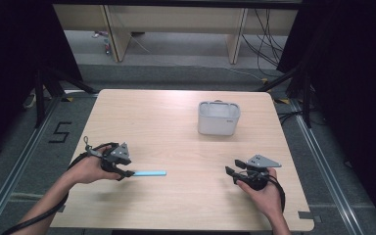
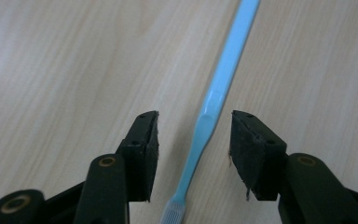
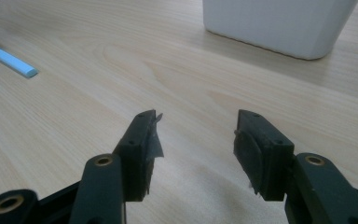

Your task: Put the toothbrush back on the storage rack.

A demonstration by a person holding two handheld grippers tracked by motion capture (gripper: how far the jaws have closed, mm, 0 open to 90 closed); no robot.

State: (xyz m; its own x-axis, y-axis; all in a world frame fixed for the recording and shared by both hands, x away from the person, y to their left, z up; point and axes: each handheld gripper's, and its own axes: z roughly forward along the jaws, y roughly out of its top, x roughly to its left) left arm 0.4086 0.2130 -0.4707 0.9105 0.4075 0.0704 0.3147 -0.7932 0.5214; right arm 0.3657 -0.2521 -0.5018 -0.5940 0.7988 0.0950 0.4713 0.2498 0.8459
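One light-blue plastic toothbrush (image 2: 214,100) was straddled, ungripped, by the parted left gripper (image 2: 193,140); the right gripper (image 3: 196,140) was also held parted, near one white plastic container (image 1: 218,118).

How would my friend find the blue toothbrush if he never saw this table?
Start at the wooden table, then go to its near left part. Between the open jaws of the left hand-held gripper lies the toothbrush, the table's one thin, light blue thing, unlike the boxy white container.

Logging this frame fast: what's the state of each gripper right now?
Left gripper: open, jaws astride the light blue plastic toothbrush lying on the table, not clamped on it.
Right gripper: open, holding nothing.
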